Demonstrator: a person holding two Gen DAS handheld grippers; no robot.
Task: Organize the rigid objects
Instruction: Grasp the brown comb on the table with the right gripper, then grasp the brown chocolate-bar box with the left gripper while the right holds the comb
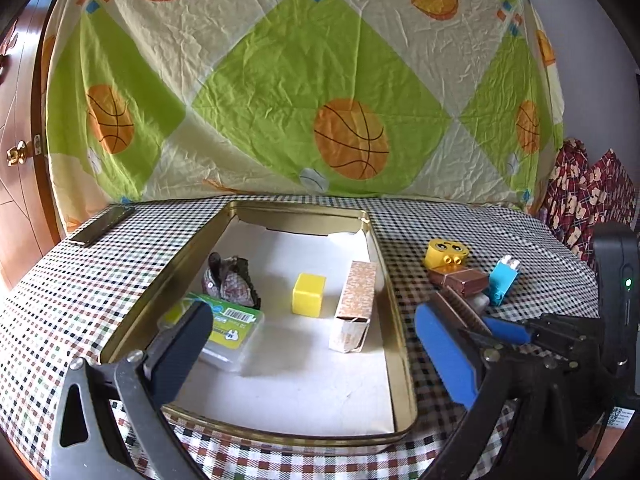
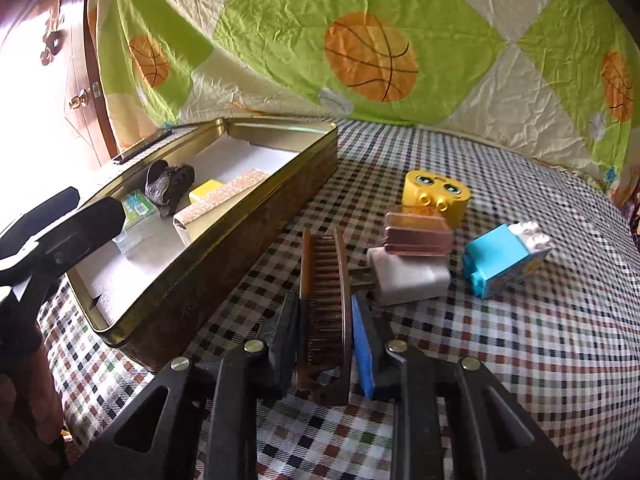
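A gold tin tray [image 1: 390, 280] [image 2: 248, 216] on the checked table holds a yellow cube [image 1: 308, 294], a patterned carton [image 1: 354, 306], a clear plastic case [image 1: 232, 332] and a dark crumpled wrapper [image 1: 230, 278]. My left gripper [image 1: 316, 344] is open and empty, fingers spread over the tray's near end. My right gripper [image 2: 326, 336] is shut on a brown comb [image 2: 326, 300], just right of the tray; it also shows in the left wrist view [image 1: 460, 314].
Beside the tray lie a yellow face block [image 2: 436, 196], a copper-coloured box [image 2: 416, 234] on a white charger [image 2: 408, 276], and a blue-and-white block [image 2: 504, 258]. A dark phone-like bar [image 1: 102, 226] lies at the far left. A basketball-print sheet hangs behind.
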